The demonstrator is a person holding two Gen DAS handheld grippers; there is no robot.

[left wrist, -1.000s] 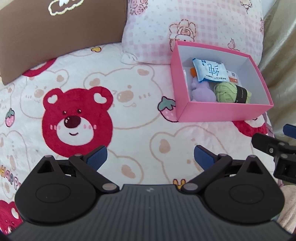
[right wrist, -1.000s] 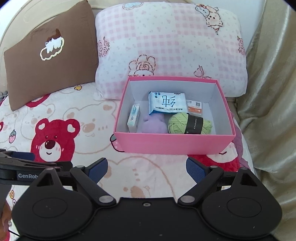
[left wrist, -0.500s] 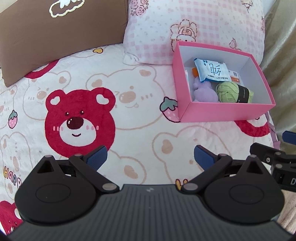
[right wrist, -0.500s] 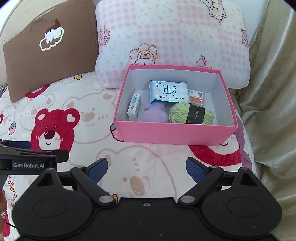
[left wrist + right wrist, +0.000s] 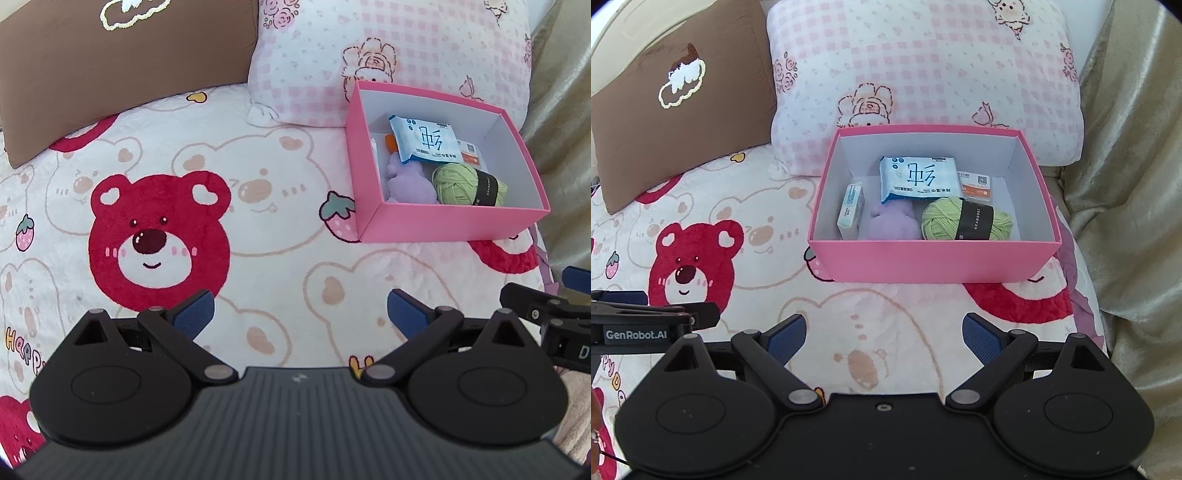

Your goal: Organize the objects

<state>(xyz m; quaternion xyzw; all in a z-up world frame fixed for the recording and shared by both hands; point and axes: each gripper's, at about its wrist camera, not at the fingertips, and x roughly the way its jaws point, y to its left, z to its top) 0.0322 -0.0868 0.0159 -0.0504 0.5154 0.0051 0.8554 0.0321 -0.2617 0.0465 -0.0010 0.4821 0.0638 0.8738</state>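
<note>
A pink box [image 5: 934, 260] stands on the bed in front of the pillows; it also shows in the left wrist view [image 5: 443, 221]. Inside lie a blue wipes pack [image 5: 918, 178], a green yarn ball [image 5: 964, 219], a purple plush [image 5: 892, 223], a small white-blue box [image 5: 851, 210] and an orange-white card [image 5: 977, 184]. My left gripper [image 5: 300, 314] is open and empty above the bear blanket, left of and nearer than the box. My right gripper [image 5: 884, 338] is open and empty, in front of the box.
A brown cushion [image 5: 676, 96] and a pink checked pillow [image 5: 923, 70] lean at the back. A beige curtain [image 5: 1134, 166] hangs at the right. The bed edge runs down the right side. The bear-print blanket [image 5: 159, 229] covers the bed.
Both grippers have pulled back and shifted slightly; the box appears a little lower and farther in both views. Both stay open and empty.
</note>
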